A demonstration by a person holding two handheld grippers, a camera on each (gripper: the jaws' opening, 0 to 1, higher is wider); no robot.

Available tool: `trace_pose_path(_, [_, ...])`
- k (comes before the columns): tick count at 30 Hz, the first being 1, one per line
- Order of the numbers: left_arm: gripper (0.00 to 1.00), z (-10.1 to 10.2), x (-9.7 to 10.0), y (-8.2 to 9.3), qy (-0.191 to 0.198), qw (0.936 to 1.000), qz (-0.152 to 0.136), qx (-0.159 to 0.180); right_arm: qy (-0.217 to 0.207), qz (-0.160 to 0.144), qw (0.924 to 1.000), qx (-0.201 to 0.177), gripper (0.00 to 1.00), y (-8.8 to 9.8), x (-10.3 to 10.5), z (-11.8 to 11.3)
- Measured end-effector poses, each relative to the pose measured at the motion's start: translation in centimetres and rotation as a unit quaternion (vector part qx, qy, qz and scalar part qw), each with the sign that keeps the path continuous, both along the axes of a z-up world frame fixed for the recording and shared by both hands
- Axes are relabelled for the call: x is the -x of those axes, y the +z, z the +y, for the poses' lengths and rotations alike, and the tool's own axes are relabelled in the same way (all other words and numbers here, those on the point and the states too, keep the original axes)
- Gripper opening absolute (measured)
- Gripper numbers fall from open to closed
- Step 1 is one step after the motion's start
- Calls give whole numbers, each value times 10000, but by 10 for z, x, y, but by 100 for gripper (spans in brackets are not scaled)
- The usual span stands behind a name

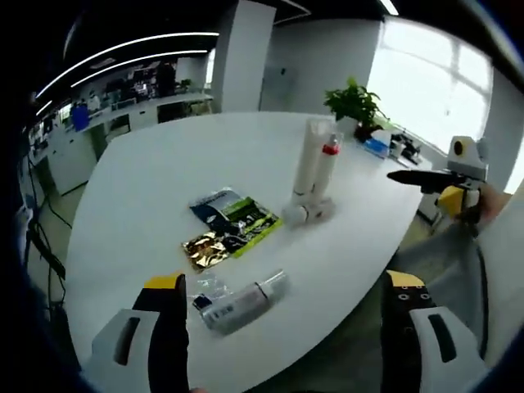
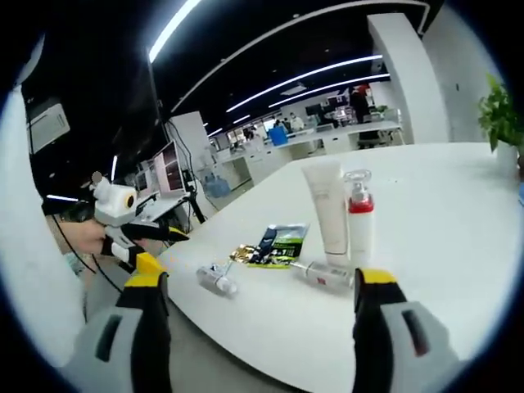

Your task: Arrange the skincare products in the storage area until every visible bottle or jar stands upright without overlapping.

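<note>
Two bottles down, two standing

Two products stand upright near the middle of the desk [image 1: 164, 172]: a tall white tube [image 2: 326, 209] and, touching it, a red-collared pump bottle [image 2: 359, 219]. A small clear bottle [image 2: 323, 275] lies on its side at their base, and another bottle [image 1: 239, 304] lies flat close to the desk's near edge, beside loose sachets [image 1: 229, 225].

My left gripper [image 1: 282, 323] hangs with jaws spread and empty just over that edge bottle; my right gripper [image 2: 260, 315] is likewise parted and empty.

I judge the edge bottle comes first. I would close across its body, not the cap, tip it up and set it inboard, away from the rim. The far half of the desk is bare, so room is ample; the sachets and the standing pair are what I must not knock.
</note>
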State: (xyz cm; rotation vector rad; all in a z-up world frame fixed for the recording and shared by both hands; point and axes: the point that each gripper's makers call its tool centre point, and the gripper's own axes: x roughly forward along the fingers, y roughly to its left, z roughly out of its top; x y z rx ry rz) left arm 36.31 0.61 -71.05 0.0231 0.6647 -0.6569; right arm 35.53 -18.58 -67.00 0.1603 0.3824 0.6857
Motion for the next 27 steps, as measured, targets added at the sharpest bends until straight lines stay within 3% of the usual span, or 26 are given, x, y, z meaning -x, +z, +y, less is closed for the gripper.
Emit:
trace_pose_path(14, [97,16,18,0,431,9988,-212,-5,-19,-30,10000,40,94,-5,3,1])
trace_pose_path(17, [97,16,15,6,463,9981,-415,-38,22,-45,10000,69,94,-6,3,3])
trace_pose_path(27, [97,16,18,3,459,9985,-303,7,87,-39,9999,107,94,-6,5,5])
